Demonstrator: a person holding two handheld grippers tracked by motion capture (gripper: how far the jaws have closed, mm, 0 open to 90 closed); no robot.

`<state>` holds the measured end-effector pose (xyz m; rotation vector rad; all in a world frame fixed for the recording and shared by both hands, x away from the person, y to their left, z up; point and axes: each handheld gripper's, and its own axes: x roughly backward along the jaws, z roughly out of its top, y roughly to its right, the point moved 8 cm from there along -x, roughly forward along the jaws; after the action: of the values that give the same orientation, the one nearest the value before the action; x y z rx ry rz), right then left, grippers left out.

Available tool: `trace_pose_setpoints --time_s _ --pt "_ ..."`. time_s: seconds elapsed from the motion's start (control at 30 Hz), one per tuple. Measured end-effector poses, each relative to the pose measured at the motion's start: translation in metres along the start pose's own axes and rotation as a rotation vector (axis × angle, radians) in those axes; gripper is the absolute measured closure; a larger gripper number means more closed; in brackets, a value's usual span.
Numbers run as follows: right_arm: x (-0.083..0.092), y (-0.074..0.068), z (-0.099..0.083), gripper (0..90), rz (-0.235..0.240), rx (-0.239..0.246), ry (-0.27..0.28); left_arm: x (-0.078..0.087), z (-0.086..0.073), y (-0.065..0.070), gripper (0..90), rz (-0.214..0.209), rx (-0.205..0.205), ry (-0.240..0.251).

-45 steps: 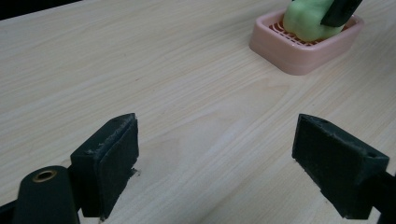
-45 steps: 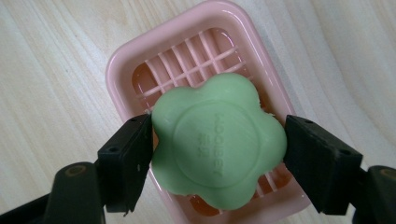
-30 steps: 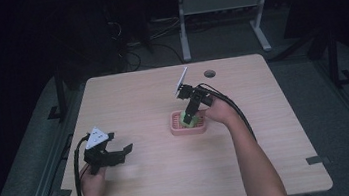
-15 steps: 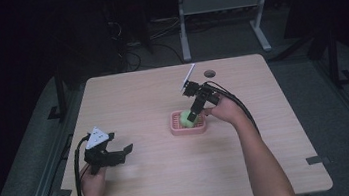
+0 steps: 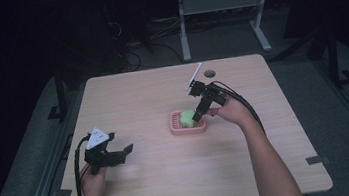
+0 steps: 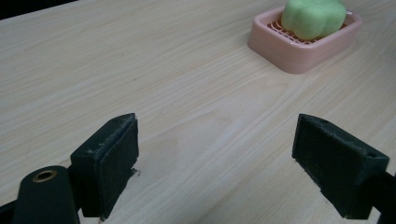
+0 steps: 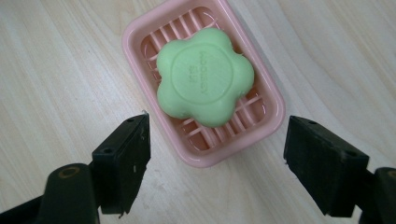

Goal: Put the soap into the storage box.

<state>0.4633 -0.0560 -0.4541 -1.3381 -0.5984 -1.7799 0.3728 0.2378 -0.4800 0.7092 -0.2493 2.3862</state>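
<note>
Since a second ago the right gripper (image 5: 199,116) has drawn back a little toward the person's side of the pink soap dish (image 5: 187,122), and its jaws now stand spread wide with nothing between them, hanging just above the dish's near end. Its own camera looks almost straight down, so the open jaws bracket the dish from either side; that stance reads as either a fresh release or a line-up for a pick, and I cannot tell which. The green soap (image 7: 204,76) lies flat in the dish, on the ribbed grid that keeps it off the bottom so water can drain. It is a five-lobed flower shape with a round stamped disc and small raised lettering on top, matte and smooth-edged, likely slippery to pinch. Dish and soap sit near the middle of the counter (image 5: 142,97), slightly right. The left gripper (image 5: 111,153) rests low at the near left, jaws spread and empty, well apart from the dish and out of the way.
</note>
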Motion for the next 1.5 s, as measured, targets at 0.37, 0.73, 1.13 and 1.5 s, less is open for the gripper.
trace_pose_setpoints --time_s 0.37,0.73,1.13,1.5 --pt "0.007 0.004 -0.011 22.4 -0.001 -0.016 0.013 0.0 0.0 0.0 14.3 0.001 -0.005 -0.001" --pt "0.012 0.007 -0.02 20.9 -0.013 -0.024 0.022 0.0 0.0 0.0 14.4 0.0 -0.003 0.001" --pt "0.018 0.01 -0.033 20.1 -0.016 -0.037 0.021 -0.001 0.0 0.0 14.4 0.0 -0.006 0.0" --pt "0.026 0.011 -0.041 20.1 -0.031 -0.041 0.037 -0.001 0.0 0.001 14.4 -0.001 -0.007 -0.004"
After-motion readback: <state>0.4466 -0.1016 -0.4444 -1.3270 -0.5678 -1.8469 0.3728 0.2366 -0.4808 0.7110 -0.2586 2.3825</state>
